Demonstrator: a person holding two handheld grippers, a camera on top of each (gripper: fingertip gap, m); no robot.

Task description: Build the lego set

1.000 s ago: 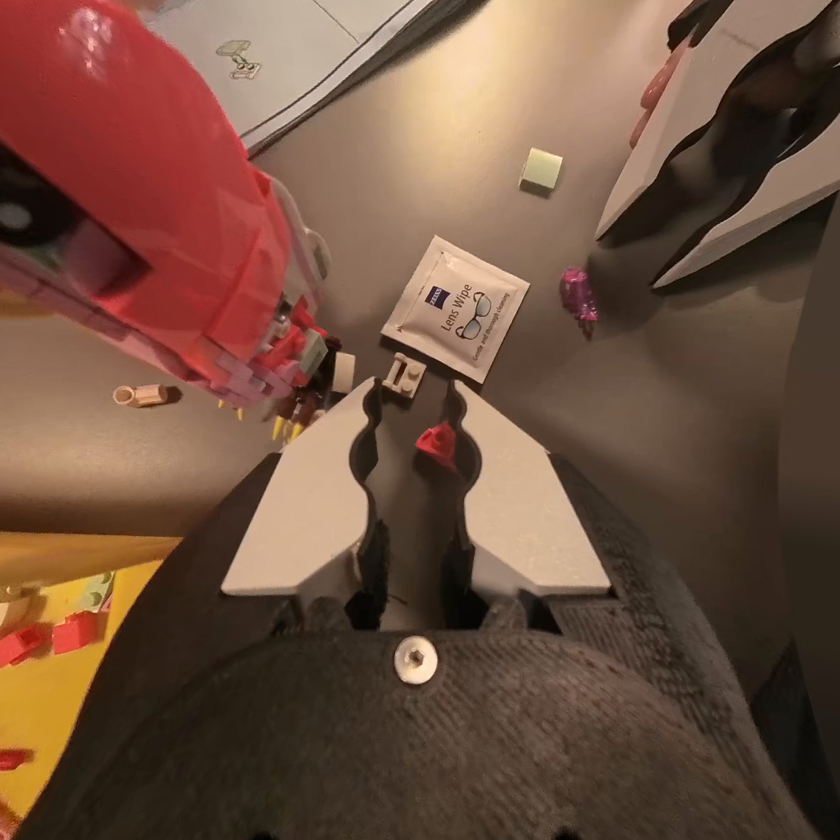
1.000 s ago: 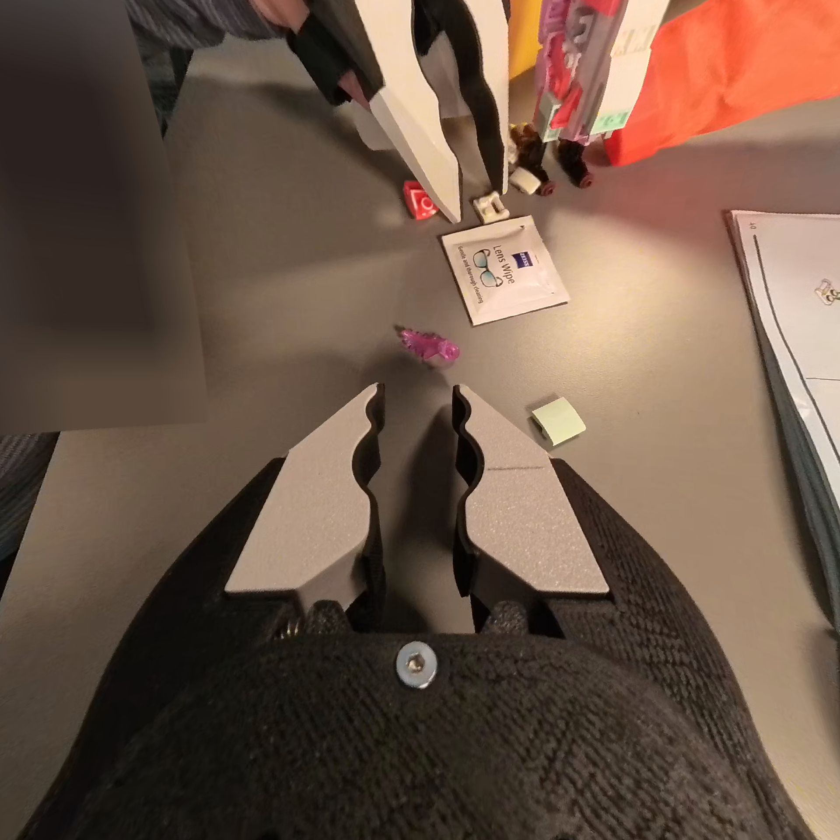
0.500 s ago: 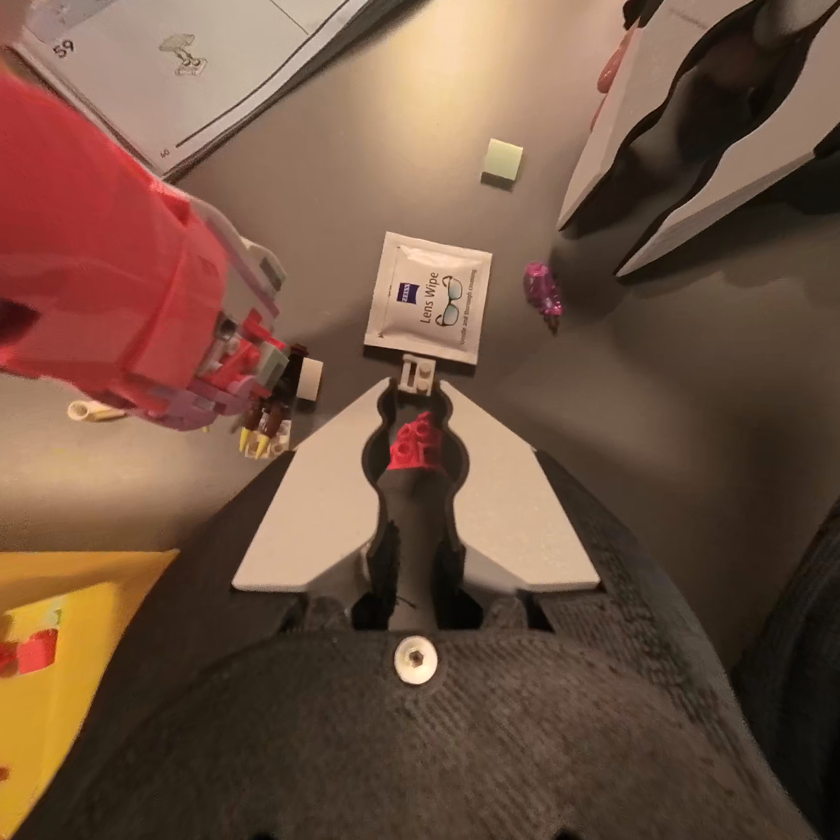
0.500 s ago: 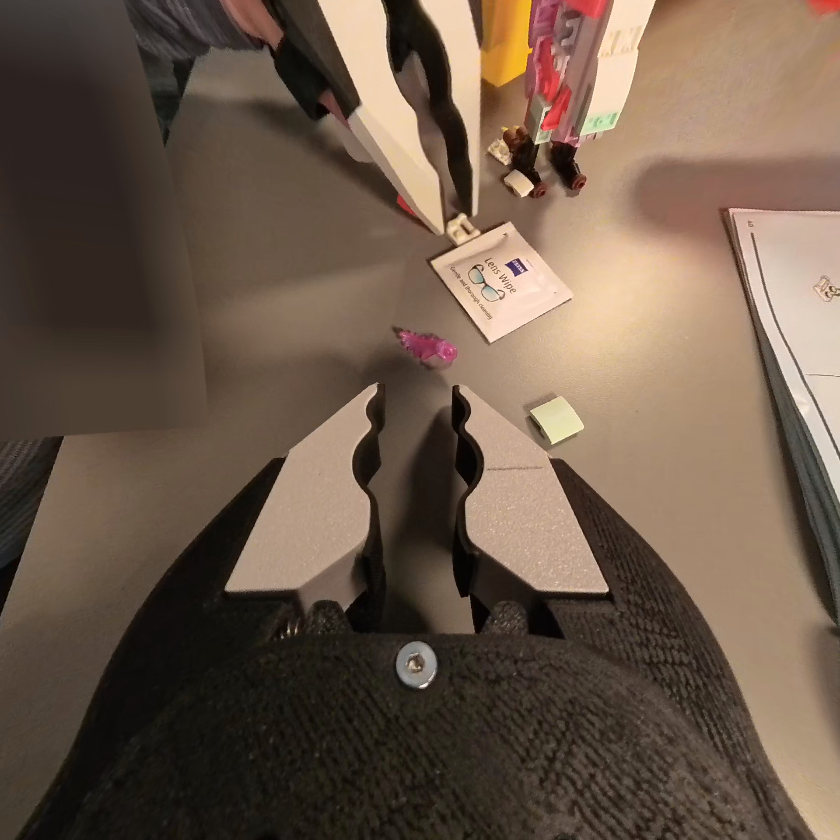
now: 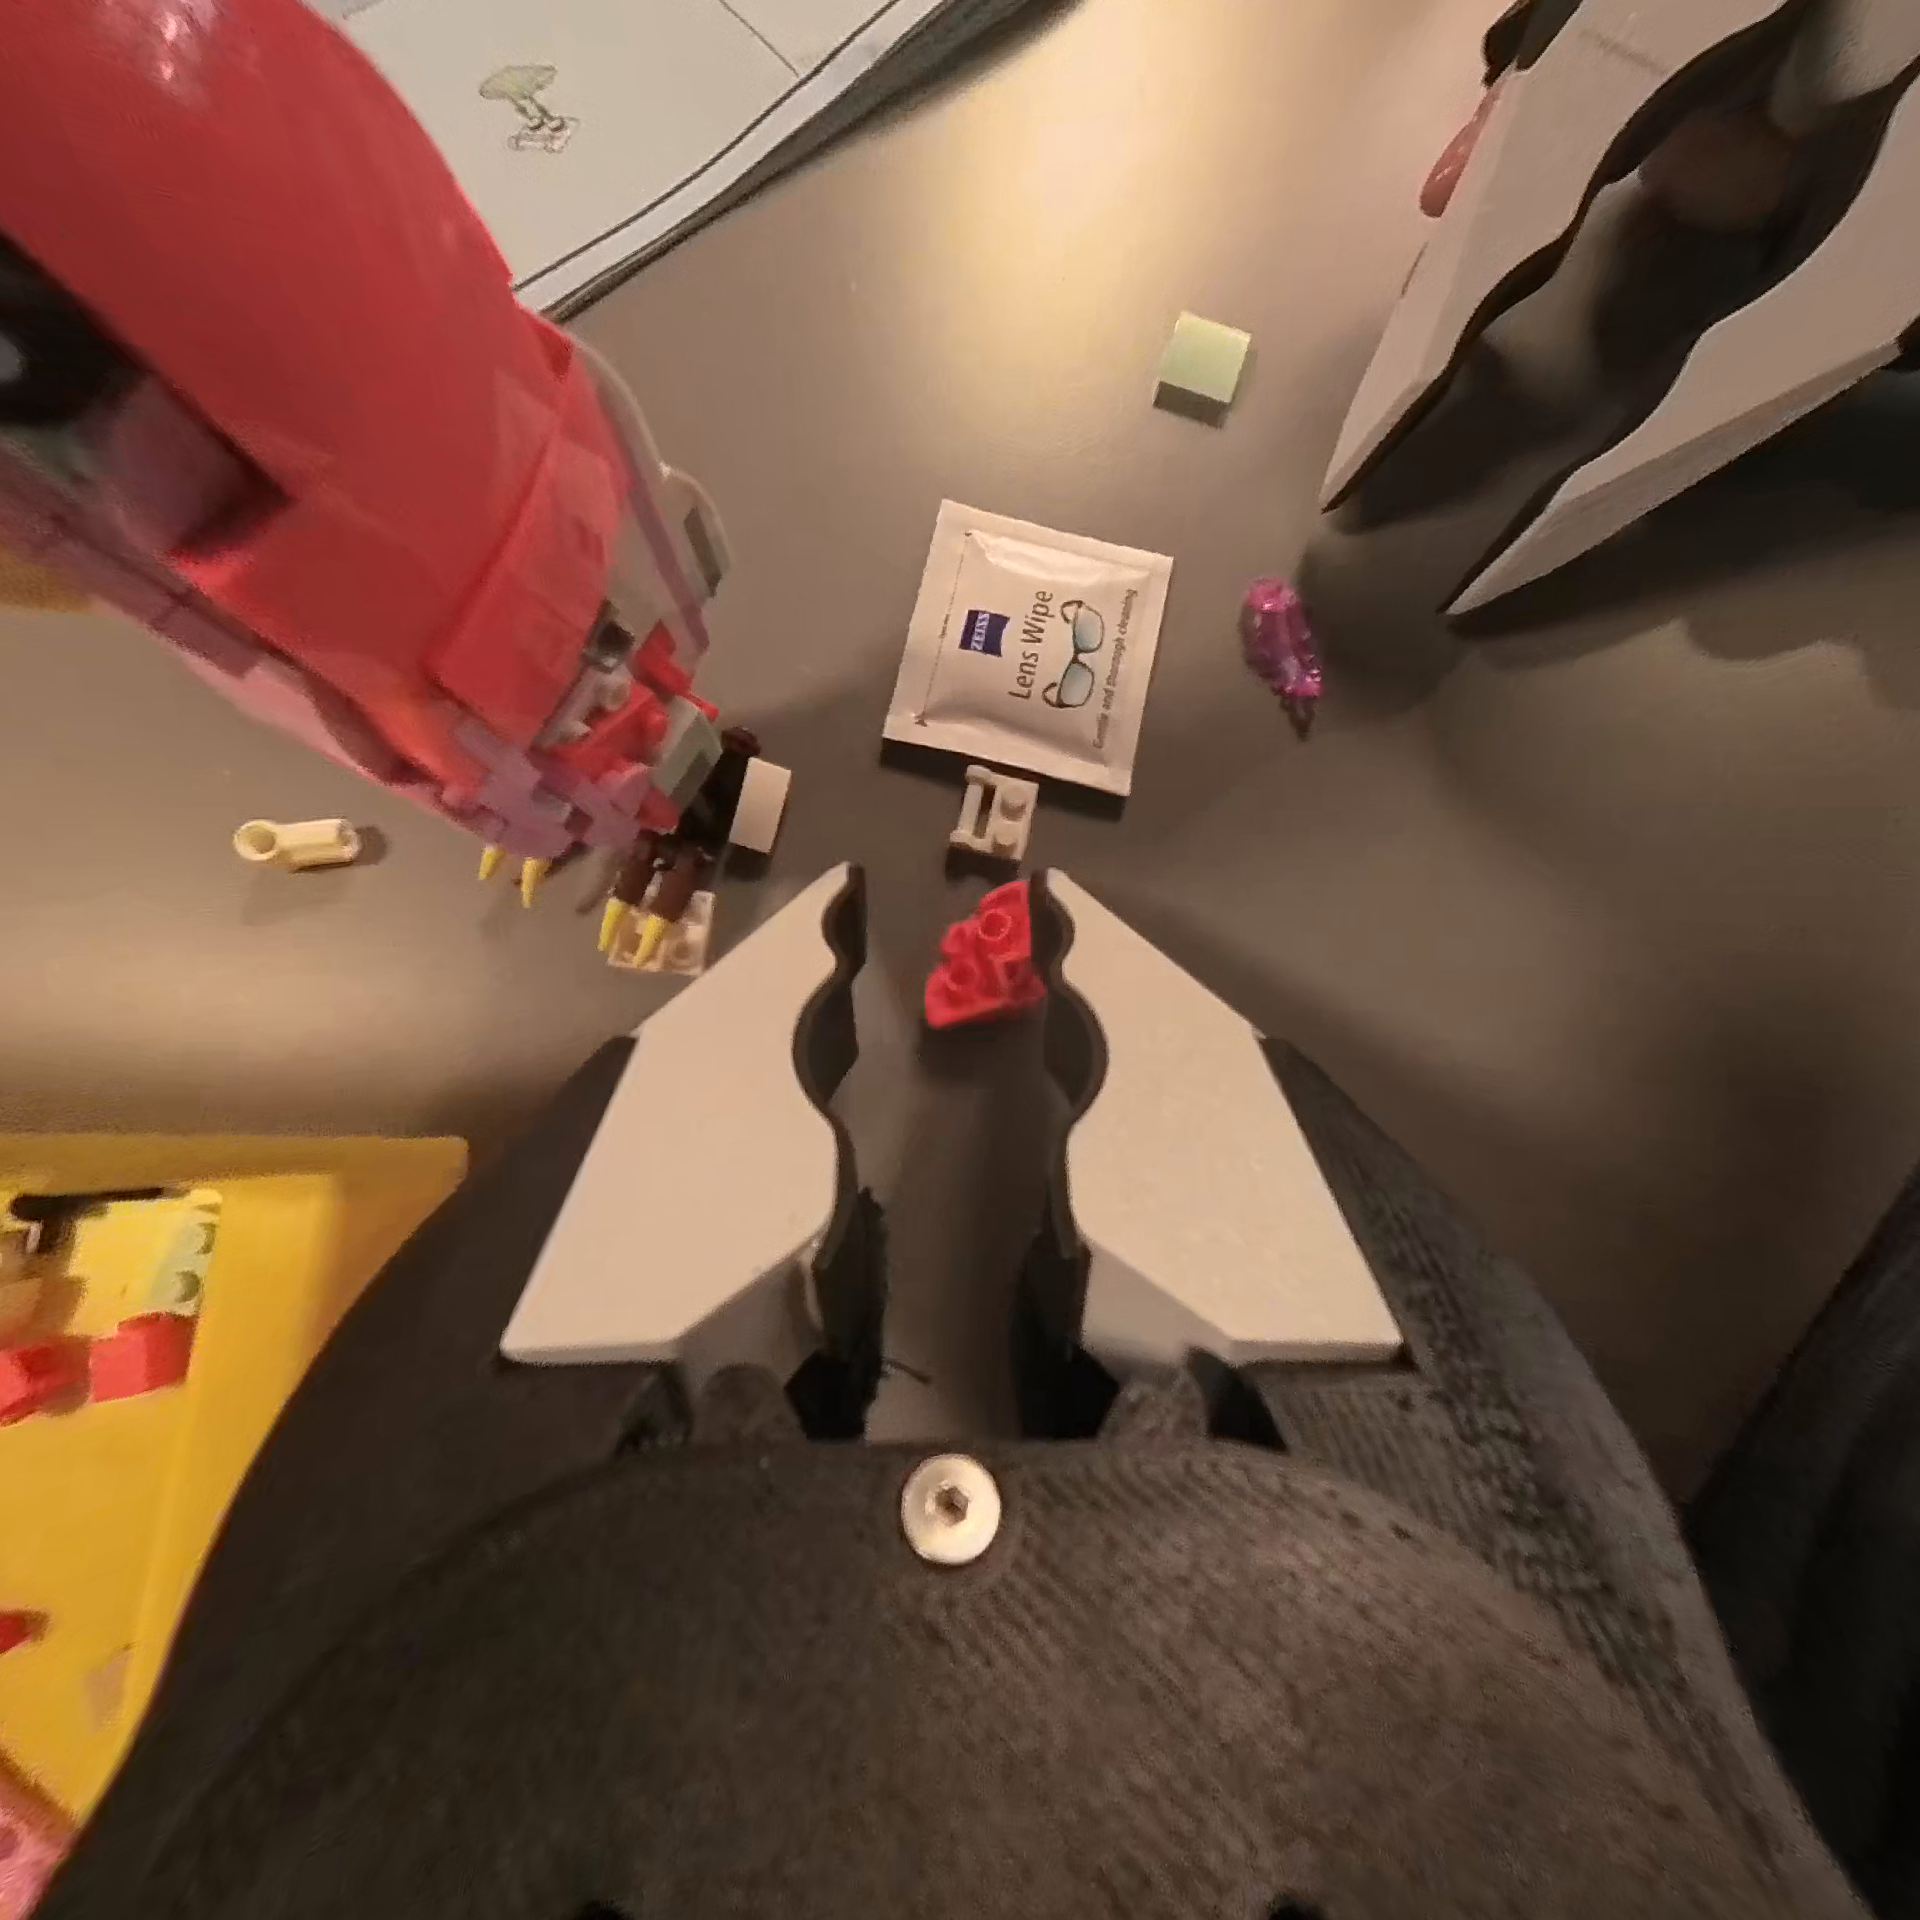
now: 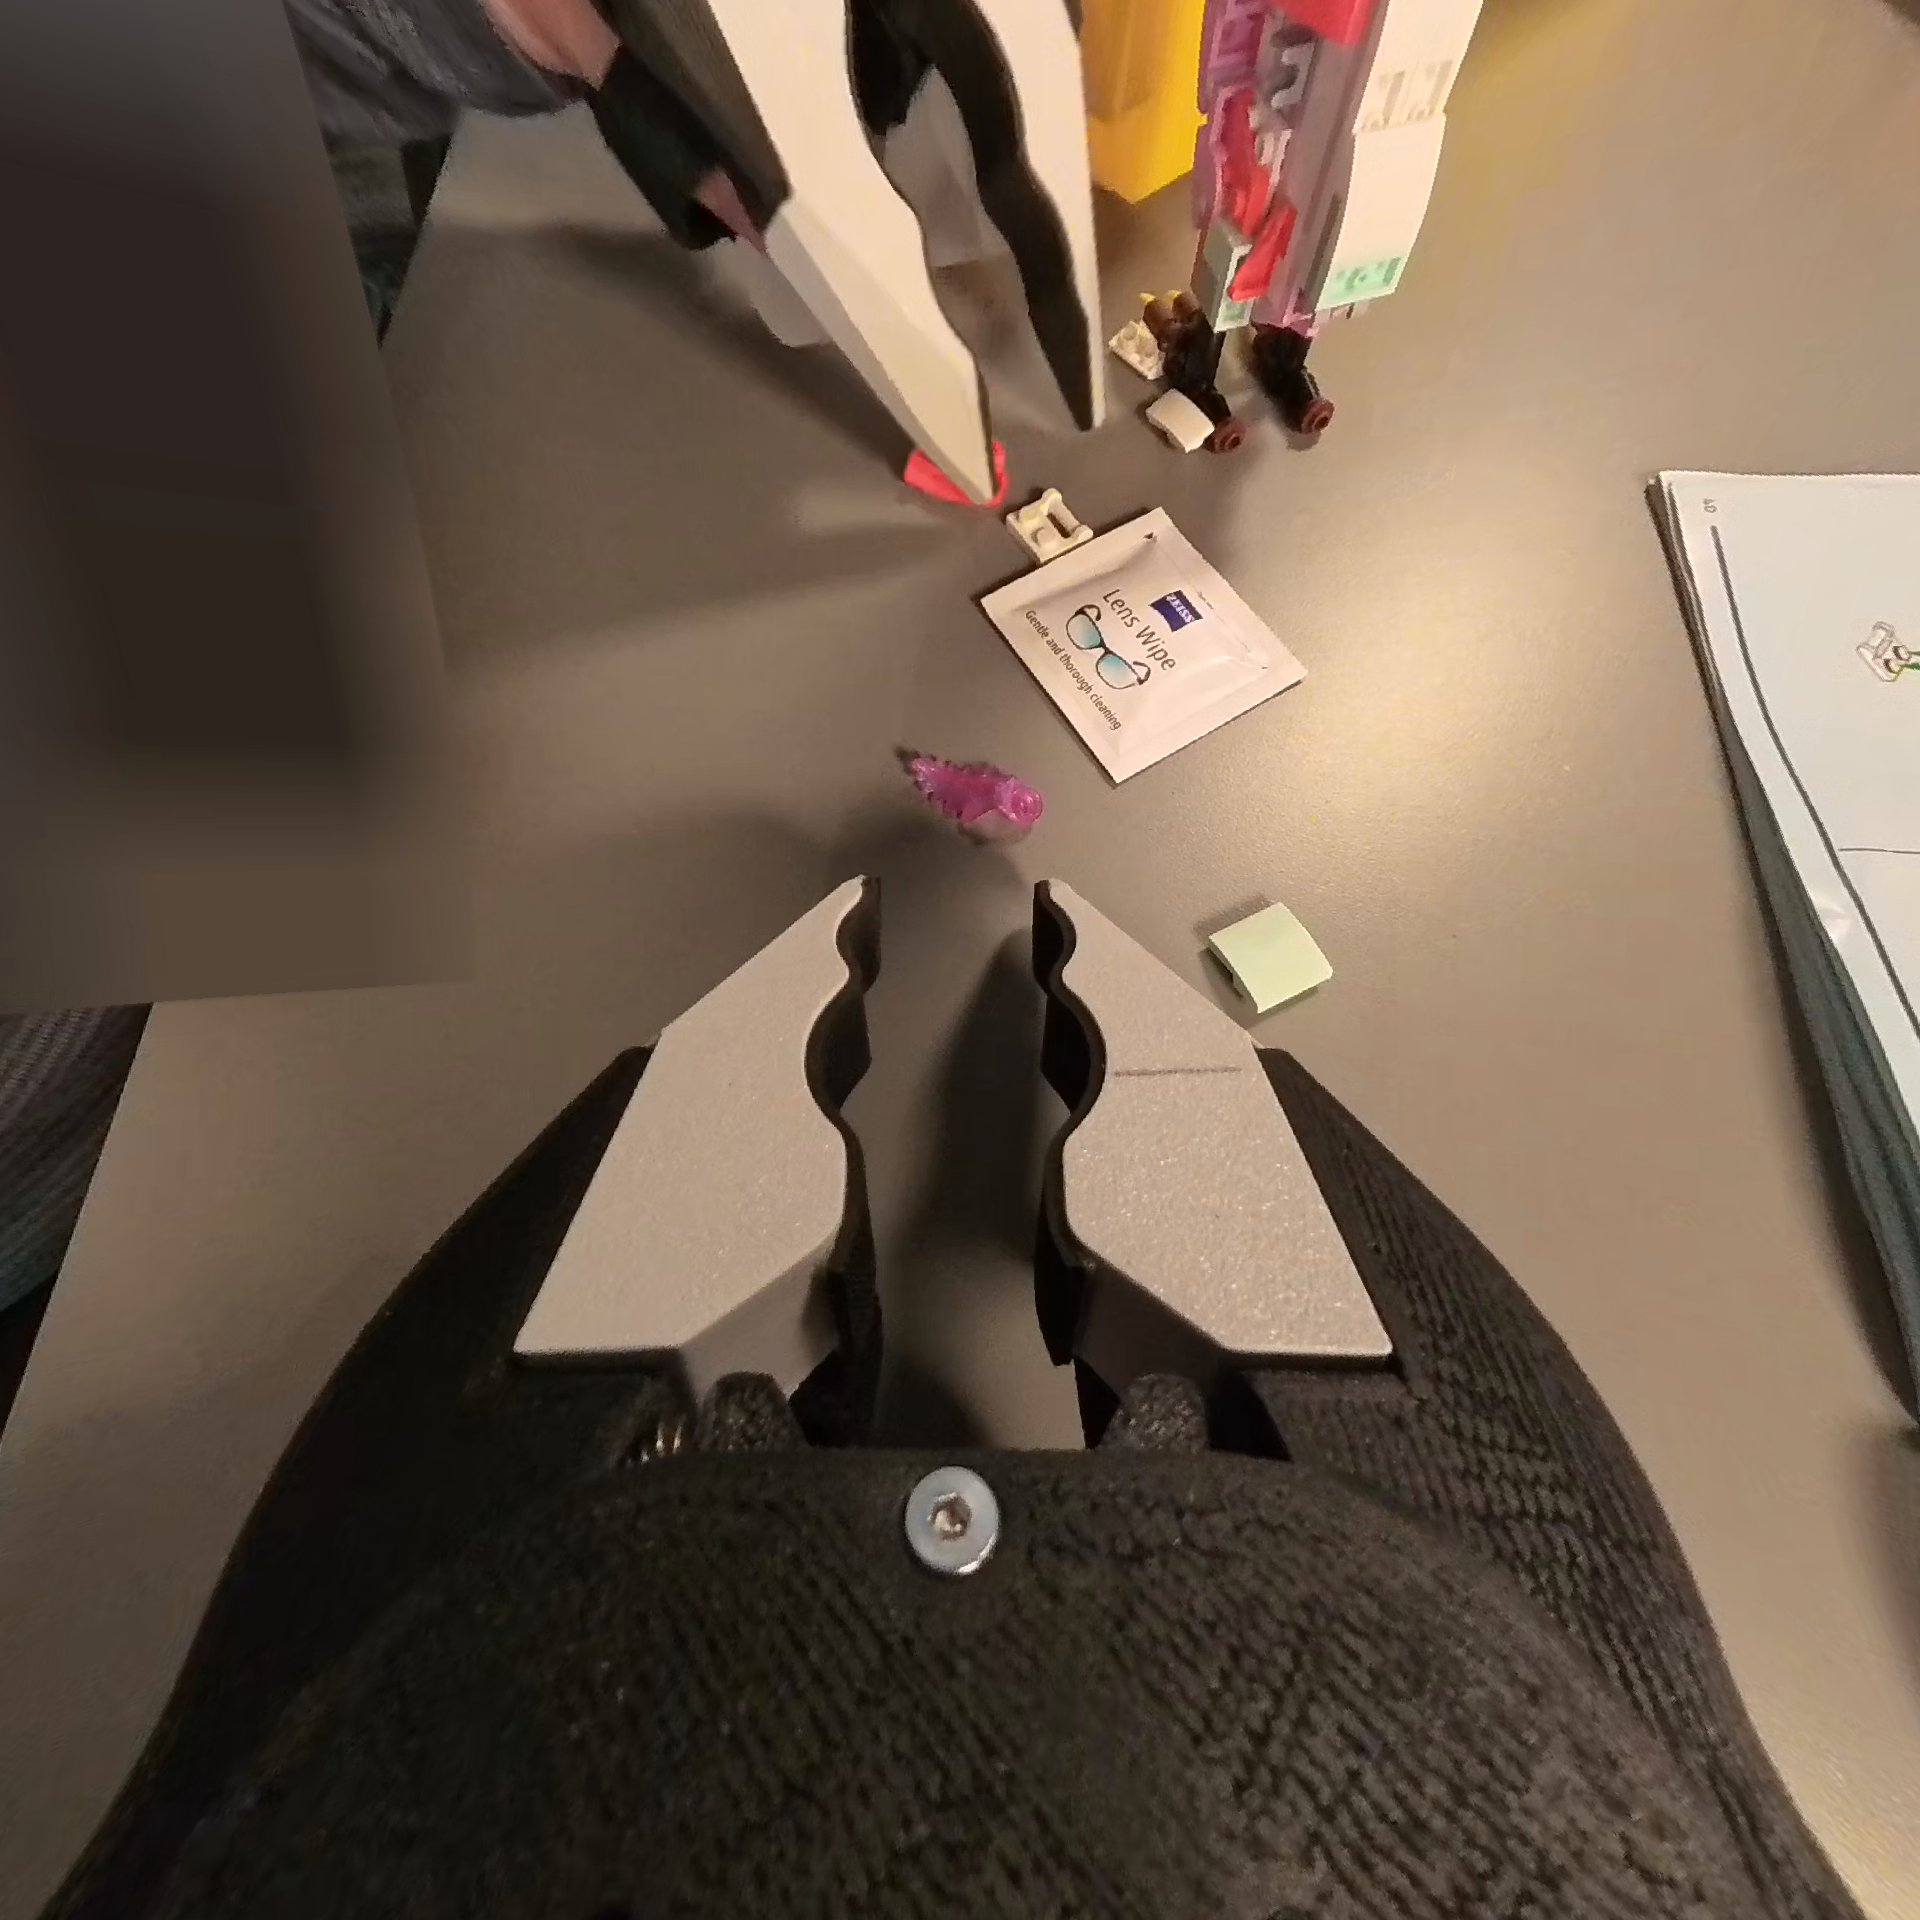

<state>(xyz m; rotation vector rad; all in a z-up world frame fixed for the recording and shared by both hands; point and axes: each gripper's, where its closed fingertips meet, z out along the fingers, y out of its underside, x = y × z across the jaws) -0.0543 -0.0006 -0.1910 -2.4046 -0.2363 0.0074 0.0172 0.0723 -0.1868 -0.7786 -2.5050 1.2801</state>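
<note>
Left hand-held gripper (image 5: 951, 904) reopened, red brick (image 5: 985, 964) loose

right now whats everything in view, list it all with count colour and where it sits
red brick: 1, red, on the table between the left claw's fingers, against the right finger, clear of the left one
cream clip piece: 1, cream, just ahead of the red brick, at the sachet's edge
wipe sachet: 1, white, flat at table centre
pink spiky piece: 1, clear pink, just ahead of the right claw
green tile: 1, pale green, right of the right claw
brick figure: 1, red and lilac, standing left of the sachet
cream tube piece: 1, cream, left of the figure
booklet: 1, white, table's right edge
yellow box: 1, yellow, near left
table: 1, grey
left claw: 1, open
right claw: 1, open, nothing between its fingers
</note>
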